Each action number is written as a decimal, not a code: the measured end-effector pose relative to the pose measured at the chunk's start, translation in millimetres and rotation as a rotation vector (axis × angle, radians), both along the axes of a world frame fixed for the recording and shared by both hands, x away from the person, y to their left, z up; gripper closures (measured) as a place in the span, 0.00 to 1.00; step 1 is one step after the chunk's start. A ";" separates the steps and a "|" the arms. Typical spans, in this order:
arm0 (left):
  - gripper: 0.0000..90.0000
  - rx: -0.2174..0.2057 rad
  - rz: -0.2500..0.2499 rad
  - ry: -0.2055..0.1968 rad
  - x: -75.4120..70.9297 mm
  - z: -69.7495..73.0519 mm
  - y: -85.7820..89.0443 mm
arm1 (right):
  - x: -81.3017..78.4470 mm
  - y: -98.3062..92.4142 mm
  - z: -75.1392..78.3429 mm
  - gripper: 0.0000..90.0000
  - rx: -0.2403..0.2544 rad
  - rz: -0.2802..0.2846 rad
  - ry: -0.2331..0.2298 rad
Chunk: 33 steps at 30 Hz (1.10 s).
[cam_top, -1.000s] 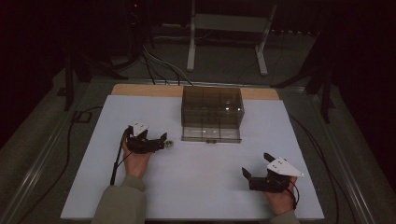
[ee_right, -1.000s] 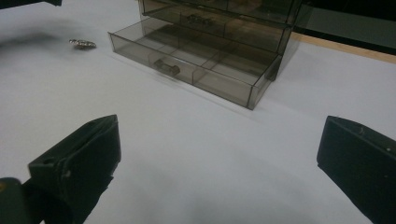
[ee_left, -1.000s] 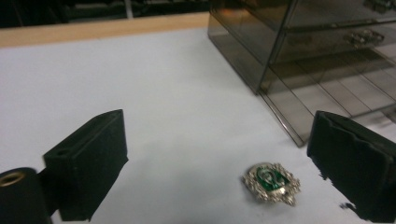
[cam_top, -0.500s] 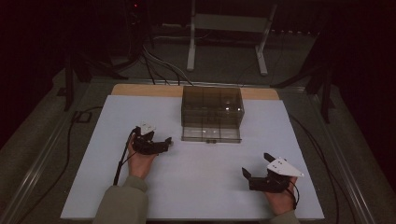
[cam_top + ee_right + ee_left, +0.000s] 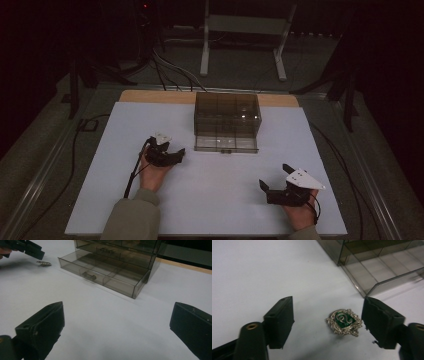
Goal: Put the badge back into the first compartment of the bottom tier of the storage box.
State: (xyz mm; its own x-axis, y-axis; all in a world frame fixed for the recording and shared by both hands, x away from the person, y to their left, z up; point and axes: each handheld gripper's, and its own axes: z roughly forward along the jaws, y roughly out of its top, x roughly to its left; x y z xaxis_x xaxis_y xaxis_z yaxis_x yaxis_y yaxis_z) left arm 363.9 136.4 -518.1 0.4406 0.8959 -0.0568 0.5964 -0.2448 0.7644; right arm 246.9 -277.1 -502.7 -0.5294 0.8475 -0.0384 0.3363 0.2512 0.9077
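L gripper (image 5: 327,322) jaws closing round brooch (image 5: 344,322), drawer box (image 5: 382,265) cut off

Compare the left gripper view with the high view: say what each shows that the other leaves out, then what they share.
Left gripper view alone: the green-and-silver brooch lying flat on the white table, between the left gripper pads but apart from both; the jaws have just been closing on it.

High view alone: the right gripper with open jaws, both of the person's hands, the full drawer cabinet, cables and a stand beyond the table.

Shared: the left gripper, the white table and the cabinet's pulled-out bottom drawer.
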 end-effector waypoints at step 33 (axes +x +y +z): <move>0.93 -0.032 -0.161 0.080 -9.8 7.0 -5.4 | 0.1 1.2 -0.8 0.00 -0.007 0.003 0.006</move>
State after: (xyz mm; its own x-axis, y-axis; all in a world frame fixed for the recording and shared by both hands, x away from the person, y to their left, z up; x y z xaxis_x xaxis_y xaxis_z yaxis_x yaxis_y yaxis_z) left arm 354.2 130.9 -511.2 0.5708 0.8115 -0.1253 0.6110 -0.3178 0.7251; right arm 247.0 -275.9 -503.5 -0.5318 0.8458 -0.0412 0.3407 0.2583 0.9040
